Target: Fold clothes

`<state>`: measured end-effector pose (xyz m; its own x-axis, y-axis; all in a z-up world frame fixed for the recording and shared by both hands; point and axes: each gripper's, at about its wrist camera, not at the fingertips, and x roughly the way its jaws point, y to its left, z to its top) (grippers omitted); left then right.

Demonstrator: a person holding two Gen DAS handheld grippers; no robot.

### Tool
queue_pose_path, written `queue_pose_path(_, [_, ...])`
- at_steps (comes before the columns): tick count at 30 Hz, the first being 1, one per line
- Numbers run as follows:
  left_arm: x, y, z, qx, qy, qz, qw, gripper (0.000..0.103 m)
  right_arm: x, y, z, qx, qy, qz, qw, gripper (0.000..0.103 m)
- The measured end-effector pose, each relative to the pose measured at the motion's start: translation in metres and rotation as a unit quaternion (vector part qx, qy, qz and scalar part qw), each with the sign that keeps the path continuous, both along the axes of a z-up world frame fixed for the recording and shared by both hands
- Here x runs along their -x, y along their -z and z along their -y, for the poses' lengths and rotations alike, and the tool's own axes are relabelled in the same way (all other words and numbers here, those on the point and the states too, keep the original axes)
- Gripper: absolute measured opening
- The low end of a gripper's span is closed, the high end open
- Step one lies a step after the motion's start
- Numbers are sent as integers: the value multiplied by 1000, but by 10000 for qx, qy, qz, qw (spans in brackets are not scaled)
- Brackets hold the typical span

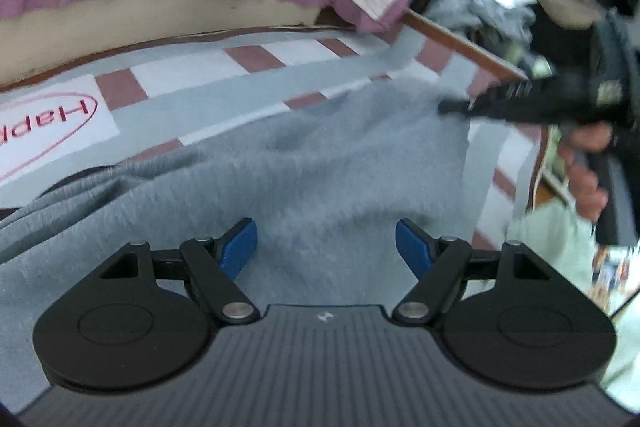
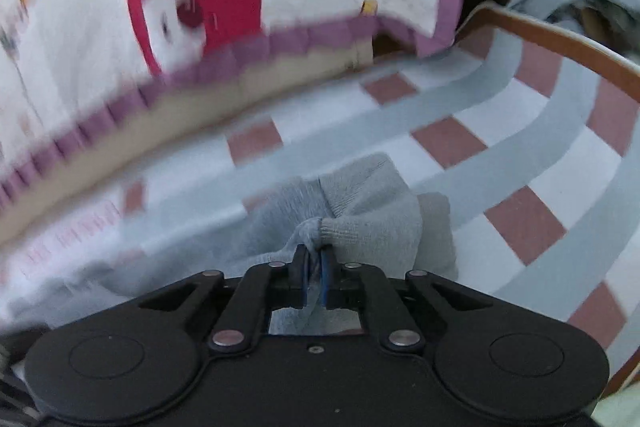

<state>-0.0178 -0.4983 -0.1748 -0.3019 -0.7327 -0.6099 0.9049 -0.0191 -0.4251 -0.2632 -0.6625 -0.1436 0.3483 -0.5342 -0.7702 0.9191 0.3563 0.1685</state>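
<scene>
A grey knit garment (image 1: 304, 167) lies spread on a checked bed sheet (image 1: 192, 71). My left gripper (image 1: 326, 247) hovers over it, blue pads wide apart and nothing between them. In the right wrist view my right gripper (image 2: 315, 267) is shut on a bunched corner of the grey garment (image 2: 368, 211), with cloth pinched between the pads and lifted a little off the sheet (image 2: 520, 147). The right gripper also shows in the left wrist view as a blurred black tool (image 1: 520, 99) at the garment's far right corner, held by a hand (image 1: 584, 163).
A quilt with red bears and a purple border (image 2: 200, 11) lies along the far side of the bed. A brown wooden bed edge (image 2: 560, 31) runs on the right. Beyond it sits a heap of grey and dark clothes (image 1: 492, 3).
</scene>
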Motion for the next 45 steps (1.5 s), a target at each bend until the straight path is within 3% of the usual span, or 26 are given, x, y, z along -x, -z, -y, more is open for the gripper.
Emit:
queue_pose_path(4, [-8, 7, 21, 19, -269, -272, 9993, 75, 9, 11, 22, -227, 315, 229, 9990, 4])
queue_pose_path(7, [-9, 19, 40, -208, -459, -122, 9987, 75, 8, 13, 22, 386, 79, 60, 9992, 6])
queue_pose_path(9, [-9, 23, 46, -325, -500, -106, 9982, 75, 7, 12, 16, 882, -52, -291, 9957, 15])
queue_pose_path(10, [-9, 25, 49, -383, -520, -99, 9979, 75, 14, 7, 10, 864, 68, -157, 9961, 16])
queue_pose_path(13, [-10, 27, 55, -530, -548, -62, 9971, 75, 37, -10, -10, 726, 418, 384, 9957, 40])
queue_pose_path(15, [-10, 27, 57, -580, -545, -32, 9968, 75, 56, -13, -28, 497, 777, 865, 9920, 65])
queue_pose_path(16, [-10, 27, 58, -604, -543, -15, 9967, 75, 66, -13, -37, 395, 948, 1067, 9890, 69])
queue_pose_path(21, [-12, 24, 59, -716, -718, -113, 9948, 75, 80, 34, -45, -541, 1059, 2262, 9668, 72])
queue_pose_path(23, [-14, 25, 56, -671, -796, -170, 9944, 75, 72, 62, -40, -533, 1176, 2379, 9627, 72])
queue_pose_path(25, [-17, 26, 53, -617, -872, -228, 9940, 72, 71, 84, -34, -543, 1526, 2731, 9483, 77])
queue_pose_path(26, [-17, 27, 51, -585, -856, -213, 9944, 72, 67, 84, -28, -447, 1558, 2728, 9483, 80])
queue_pose_path(28, [-17, 28, 48, -517, -793, -159, 9954, 72, 59, 84, -15, -255, 1621, 2721, 9482, 79])
queue_pose_path(29, [-17, 28, 46, -483, -761, -132, 9958, 72, 55, 84, -9, -159, 1653, 2717, 9479, 68])
queue_pose_path(30, [-16, 29, 45, -449, -729, -105, 9963, 72, 50, 84, -2, -60, 1679, 2709, 9478, 50])
queue_pose_path(32, [-16, 26, 43, -422, -631, -159, 9970, 72, 40, 50, -5, 592, 1043, 2295, 9659, 37])
queue_pose_path(36, [-18, 17, 40, -235, -596, -407, 9971, 72, 27, 14, -13, 1431, 346, 1580, 9764, 35])
queue_pose_path(39, [-36, 17, 38, -188, -1291, 426, 9905, 71, 27, 41, 3, 925, 583, 1341, 9849, 35])
queue_pose_path(41, [-62, 20, 29, -326, -1756, 640, 9818, 68, 28, 59, 14, 588, 739, 1181, 9885, 36])
queue_pose_path(43, [-89, 19, 13, -476, -1875, 367, 9804, 68, 29, 61, 9, 638, 720, 1223, 9878, 38])
queue_pose_path(45, [-109, 10, -12, -352, -1985, 235, 9792, 68, 28, 61, 9, 702, 598, 1151, 9891, 40])
